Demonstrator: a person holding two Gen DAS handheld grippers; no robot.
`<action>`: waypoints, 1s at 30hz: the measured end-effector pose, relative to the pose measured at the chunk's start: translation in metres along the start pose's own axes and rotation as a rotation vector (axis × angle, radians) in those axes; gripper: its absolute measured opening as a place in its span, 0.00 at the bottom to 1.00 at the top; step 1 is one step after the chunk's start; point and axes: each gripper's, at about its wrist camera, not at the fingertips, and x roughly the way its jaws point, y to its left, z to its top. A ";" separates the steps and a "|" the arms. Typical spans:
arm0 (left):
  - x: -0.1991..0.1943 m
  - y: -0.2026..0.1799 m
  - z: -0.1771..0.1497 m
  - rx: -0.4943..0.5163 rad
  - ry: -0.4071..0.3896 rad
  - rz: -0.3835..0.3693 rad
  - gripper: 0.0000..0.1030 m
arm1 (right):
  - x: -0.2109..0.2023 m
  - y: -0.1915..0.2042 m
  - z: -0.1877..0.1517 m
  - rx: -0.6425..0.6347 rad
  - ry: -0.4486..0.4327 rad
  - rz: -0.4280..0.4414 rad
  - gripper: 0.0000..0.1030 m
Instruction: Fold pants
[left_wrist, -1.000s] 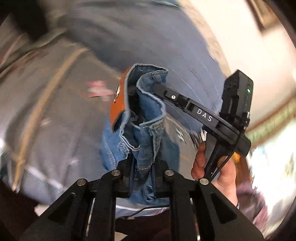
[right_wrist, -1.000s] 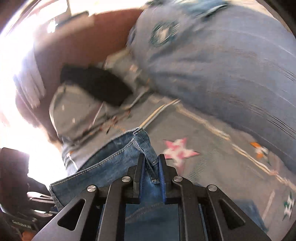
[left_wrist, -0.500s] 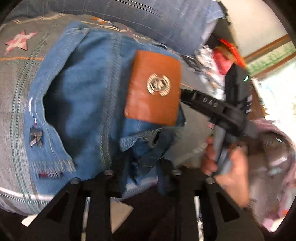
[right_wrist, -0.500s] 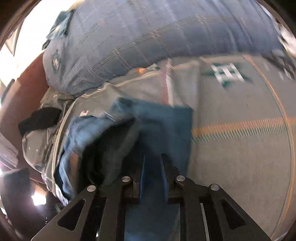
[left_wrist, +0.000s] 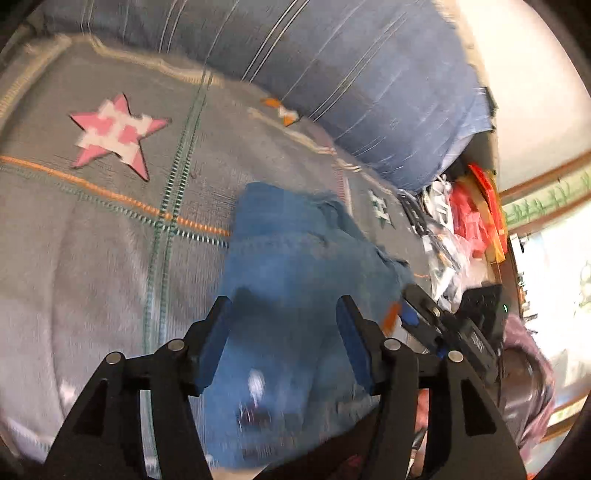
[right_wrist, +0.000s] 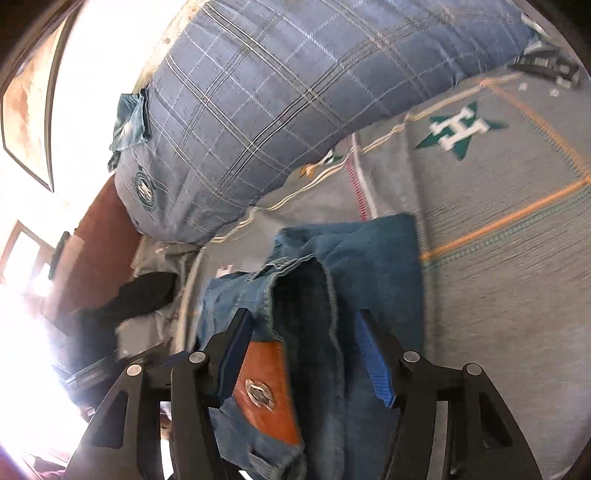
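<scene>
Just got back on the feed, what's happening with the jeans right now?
A person with a gripper in each hand is folding blue jeans on a grey patterned blanket, beside a big plaid cushion. Both the left gripper and the right gripper are open above the bundled denim, holding nothing. The brown leather patch faces up.

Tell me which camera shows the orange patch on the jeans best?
The right wrist view. There the orange leather patch with its metal badge lies in plain sight on the jeans, just by the open right claw. The left wrist view shows only a small orange sliver at the jeans' right edge.
</scene>
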 end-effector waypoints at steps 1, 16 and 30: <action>0.012 0.003 0.007 -0.022 0.020 -0.008 0.55 | 0.004 -0.001 0.000 0.009 -0.001 0.001 0.58; 0.056 -0.030 0.046 0.054 -0.044 0.116 0.46 | 0.020 -0.010 0.015 -0.037 -0.078 -0.210 0.06; -0.009 -0.016 -0.039 0.146 0.103 -0.026 0.58 | -0.025 -0.019 -0.045 0.052 0.026 -0.131 0.47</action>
